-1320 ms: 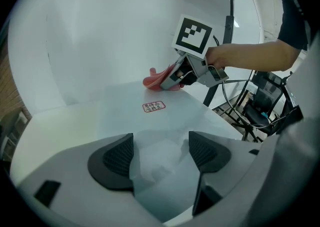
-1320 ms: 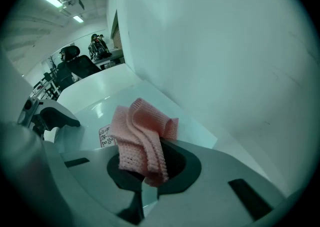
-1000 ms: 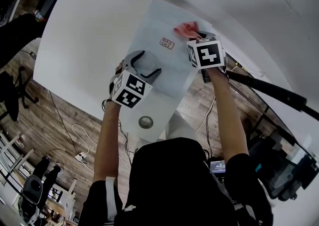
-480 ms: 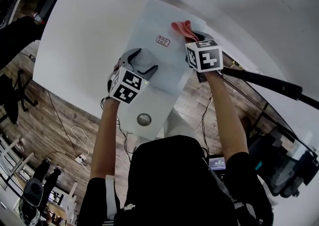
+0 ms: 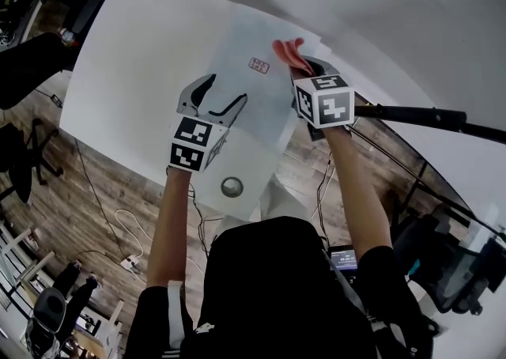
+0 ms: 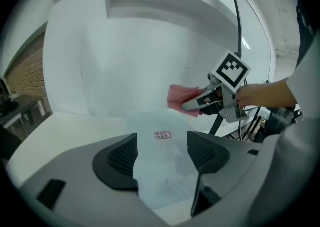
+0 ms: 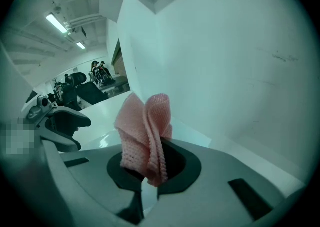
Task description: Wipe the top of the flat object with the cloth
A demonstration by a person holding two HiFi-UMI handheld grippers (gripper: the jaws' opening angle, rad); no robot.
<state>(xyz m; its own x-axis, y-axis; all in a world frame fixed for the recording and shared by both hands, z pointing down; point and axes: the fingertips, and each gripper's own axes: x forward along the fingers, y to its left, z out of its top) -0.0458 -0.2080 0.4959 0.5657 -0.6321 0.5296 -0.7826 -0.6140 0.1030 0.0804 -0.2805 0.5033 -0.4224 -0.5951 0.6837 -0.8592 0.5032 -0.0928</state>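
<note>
A flat, pale translucent sheet (image 5: 253, 85) with a small red label (image 5: 258, 66) lies on the white table (image 5: 134, 57). In the left gripper view the sheet (image 6: 165, 161) runs between the jaws and the label (image 6: 162, 135) shows beyond them. My left gripper (image 5: 220, 97) is open over the sheet's near left part. My right gripper (image 5: 304, 65) is shut on a pink knitted cloth (image 5: 288, 51), held at the sheet's far right corner. The cloth (image 7: 145, 133) stands folded up out of the right gripper (image 7: 150, 163). From the left gripper view, the cloth (image 6: 179, 100) hangs above the sheet's far edge.
A round metal disc (image 5: 231, 187) sits on the table's near edge. A black pole (image 5: 419, 118) runs off to the right beside the table. Cables lie on the wooden floor (image 5: 103, 191) below. White walls rise behind the table. Office chairs and people show far left in the right gripper view.
Both grippers shifted slightly away from me over the sheet. The left gripper has turned so its jaws point more along the sheet. The cloth stays pinched in the right gripper.
</note>
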